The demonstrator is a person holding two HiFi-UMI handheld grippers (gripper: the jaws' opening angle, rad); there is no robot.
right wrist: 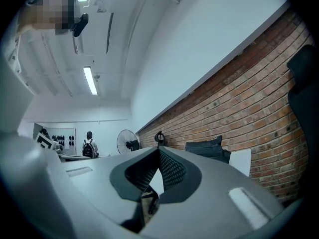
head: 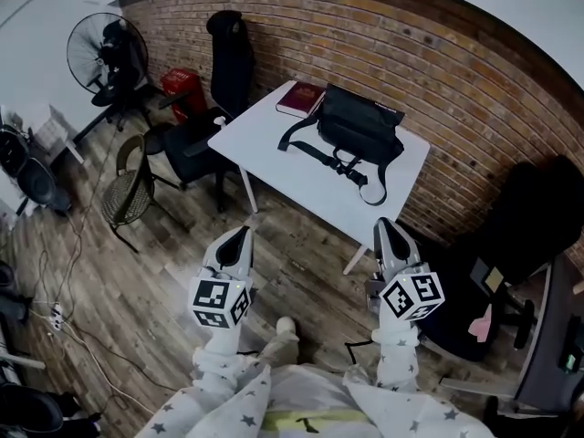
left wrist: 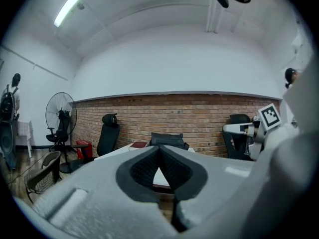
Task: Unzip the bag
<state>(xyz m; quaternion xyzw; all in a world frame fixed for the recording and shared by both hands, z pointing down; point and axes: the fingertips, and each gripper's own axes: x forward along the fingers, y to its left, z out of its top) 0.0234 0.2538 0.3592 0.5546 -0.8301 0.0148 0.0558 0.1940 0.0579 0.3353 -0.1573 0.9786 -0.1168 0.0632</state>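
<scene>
Star-print sleeves (head: 219, 395): lowest in the head view, holding both claws out over the wooden floor (head: 137, 272), short of the table.
Bag (head: 358, 128): black, lying on the white table (head: 265, 153) near the brick wall (head: 438, 53). Its strap (head: 319, 151) trails toward the front edge. The zip pull is too small to make out from here.
Book (head: 300, 98): dark red, just beside the bag at the far corner.
Risk, strap: a claw coming in low could catch the loose strap and drag the bag instead of reaching the zip.
Risk, one-sided pull: with nothing pinning it, the soft bag would likely slide or bunch when the pull is tugged, perhaps nudging the book.
Risk, closed jaws: they must part before meeting the pull, or they will only push it.
Left claw (head: 239, 234): jaws fully together, empty, well apart from the bag.
Right claw (head: 387, 224): likewise closed, pads meeting, nothing between them, touching nothing.
</scene>
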